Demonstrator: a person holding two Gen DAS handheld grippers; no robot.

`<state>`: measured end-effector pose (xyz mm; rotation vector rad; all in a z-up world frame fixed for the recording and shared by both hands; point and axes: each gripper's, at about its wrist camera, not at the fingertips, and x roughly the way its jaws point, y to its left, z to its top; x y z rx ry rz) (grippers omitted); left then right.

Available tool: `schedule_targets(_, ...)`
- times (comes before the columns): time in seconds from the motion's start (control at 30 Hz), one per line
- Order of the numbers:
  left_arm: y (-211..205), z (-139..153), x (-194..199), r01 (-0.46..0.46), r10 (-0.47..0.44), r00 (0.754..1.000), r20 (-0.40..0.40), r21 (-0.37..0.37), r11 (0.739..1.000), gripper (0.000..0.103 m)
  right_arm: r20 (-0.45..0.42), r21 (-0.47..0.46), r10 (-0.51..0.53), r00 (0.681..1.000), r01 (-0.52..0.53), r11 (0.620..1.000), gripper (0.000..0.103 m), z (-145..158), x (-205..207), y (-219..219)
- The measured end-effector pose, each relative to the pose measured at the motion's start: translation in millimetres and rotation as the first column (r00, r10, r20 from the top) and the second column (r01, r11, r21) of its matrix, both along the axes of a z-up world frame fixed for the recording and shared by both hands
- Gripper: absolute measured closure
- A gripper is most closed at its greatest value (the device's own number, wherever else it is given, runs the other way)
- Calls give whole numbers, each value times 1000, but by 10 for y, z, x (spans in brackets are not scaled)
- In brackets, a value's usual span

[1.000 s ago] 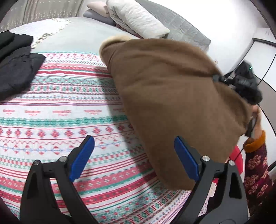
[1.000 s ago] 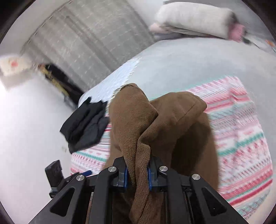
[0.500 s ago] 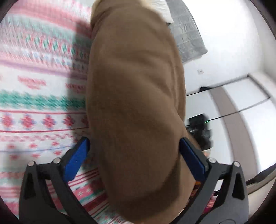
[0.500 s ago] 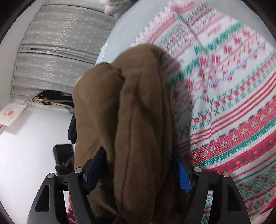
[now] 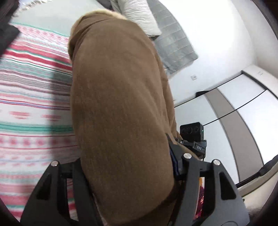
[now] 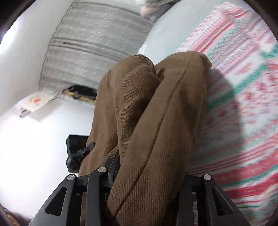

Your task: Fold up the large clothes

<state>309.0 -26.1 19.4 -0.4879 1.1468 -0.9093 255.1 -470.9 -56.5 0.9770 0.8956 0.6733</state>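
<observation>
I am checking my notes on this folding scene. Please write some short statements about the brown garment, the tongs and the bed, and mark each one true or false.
1. The brown garment sits between the fingers of both tongs. True.
2. The bed cover is plain blue. False: it is striped in red, green and white.
3. A white pillow lies at the far end of the bed. True.
4. The garment is spread flat on the cover. False: it is bunched in thick folds.
5. The right tongs hold nothing. False: brown cloth fills them.
</observation>
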Motion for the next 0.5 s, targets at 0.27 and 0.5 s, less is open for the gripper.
schedule_targets(0.27, 508, -517, -88, -96, 106, 993, -44, 186, 978, 23, -143, -220, 62, 988, -92, 971, 40, -221, 217, 425)
schedule_targets(0.5, 337, -364, -115, -115, 122, 992, -13, 266, 957, 21, 58, -360, -13, 998, 33, 932, 38, 529, 159, 183)
